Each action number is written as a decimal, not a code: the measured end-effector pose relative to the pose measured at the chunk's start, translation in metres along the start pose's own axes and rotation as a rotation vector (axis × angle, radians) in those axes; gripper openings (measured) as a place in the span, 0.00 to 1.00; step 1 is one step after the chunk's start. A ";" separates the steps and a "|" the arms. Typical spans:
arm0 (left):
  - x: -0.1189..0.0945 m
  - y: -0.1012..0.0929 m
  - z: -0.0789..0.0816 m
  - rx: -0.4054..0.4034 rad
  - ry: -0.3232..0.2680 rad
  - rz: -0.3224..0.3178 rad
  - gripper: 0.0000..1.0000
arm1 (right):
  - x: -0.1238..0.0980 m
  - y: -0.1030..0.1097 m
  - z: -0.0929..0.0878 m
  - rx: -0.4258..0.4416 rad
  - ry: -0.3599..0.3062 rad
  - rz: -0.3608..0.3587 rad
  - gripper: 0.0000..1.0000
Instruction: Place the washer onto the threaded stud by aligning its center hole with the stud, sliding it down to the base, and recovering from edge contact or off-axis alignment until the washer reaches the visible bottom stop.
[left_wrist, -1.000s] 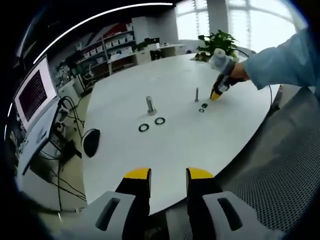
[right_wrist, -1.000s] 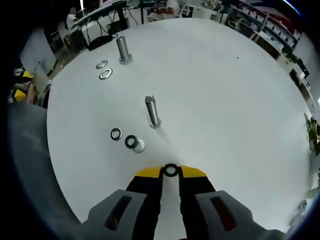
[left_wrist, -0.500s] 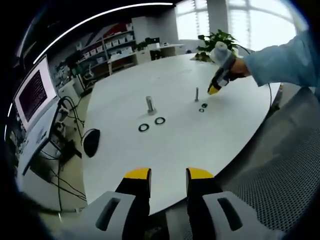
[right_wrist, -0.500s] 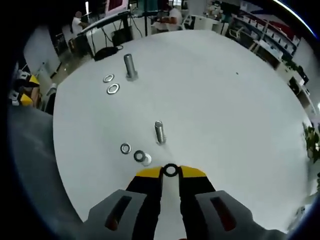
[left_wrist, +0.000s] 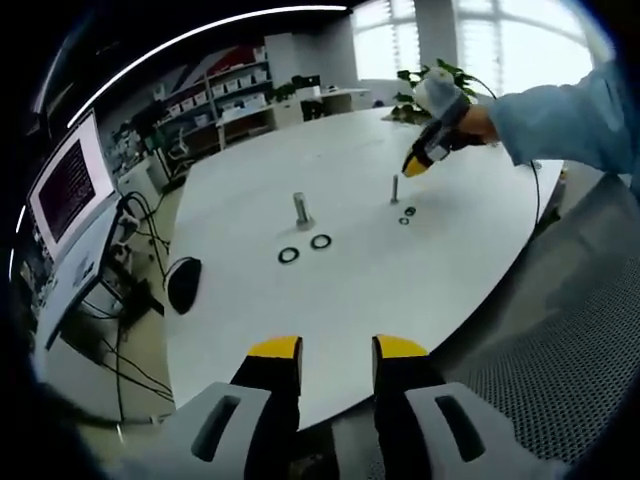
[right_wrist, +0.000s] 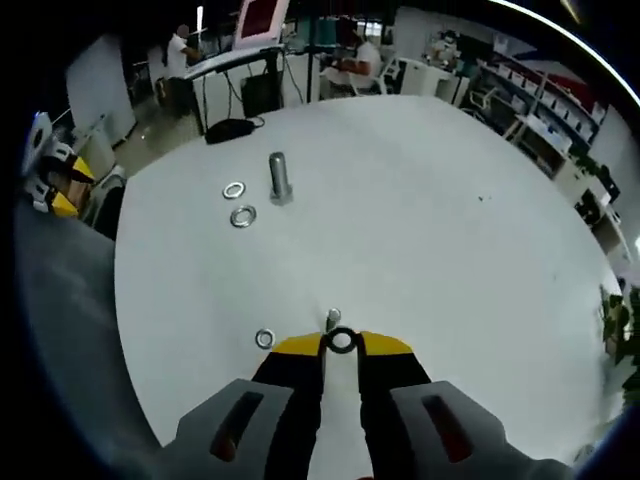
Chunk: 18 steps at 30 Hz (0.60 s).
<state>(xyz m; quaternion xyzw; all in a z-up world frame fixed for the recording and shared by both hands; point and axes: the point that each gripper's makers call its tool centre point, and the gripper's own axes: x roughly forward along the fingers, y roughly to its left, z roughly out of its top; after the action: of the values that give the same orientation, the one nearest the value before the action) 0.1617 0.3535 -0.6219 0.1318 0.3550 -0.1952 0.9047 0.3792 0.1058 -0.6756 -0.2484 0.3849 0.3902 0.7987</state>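
In the right gripper view my right gripper (right_wrist: 342, 345) is shut on a small dark washer (right_wrist: 342, 330), held flat between the yellow tips. The thin threaded stud (right_wrist: 333, 318) pokes up just beyond the tips, slightly left of the washer's hole. A loose washer (right_wrist: 264, 338) lies left of it. The left gripper view shows the right gripper (left_wrist: 413, 167) hovering above and right of the thin stud (left_wrist: 394, 188), with two small washers (left_wrist: 406, 215) at its foot. My left gripper (left_wrist: 337, 350) hangs open off the table's near edge.
A thicker stud (right_wrist: 279, 178) stands farther along the white table (right_wrist: 430, 200), with two larger washers (right_wrist: 239, 203) beside it. The left gripper view has the same thick stud (left_wrist: 301, 210) and washers (left_wrist: 305, 248). A black mouse (left_wrist: 183, 284) lies at the table's left edge. A sleeve (left_wrist: 560, 115) reaches in.
My right gripper has lifted and carried the washer over to the thin stud, which now sits right at its tips. The left gripper has stayed still.
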 end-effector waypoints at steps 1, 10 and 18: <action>0.000 0.000 0.000 0.000 0.001 0.000 0.26 | 0.000 0.000 0.001 -0.003 -0.002 -0.002 0.14; 0.000 0.000 -0.001 0.000 0.003 0.000 0.26 | 0.003 0.002 0.009 -0.016 -0.025 0.006 0.14; 0.000 0.000 -0.001 -0.001 0.004 0.001 0.26 | 0.010 0.005 0.014 -0.033 -0.017 0.007 0.14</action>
<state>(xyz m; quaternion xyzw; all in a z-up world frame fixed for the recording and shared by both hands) 0.1612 0.3539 -0.6225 0.1319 0.3568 -0.1944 0.9041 0.3844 0.1226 -0.6760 -0.2567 0.3723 0.4014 0.7965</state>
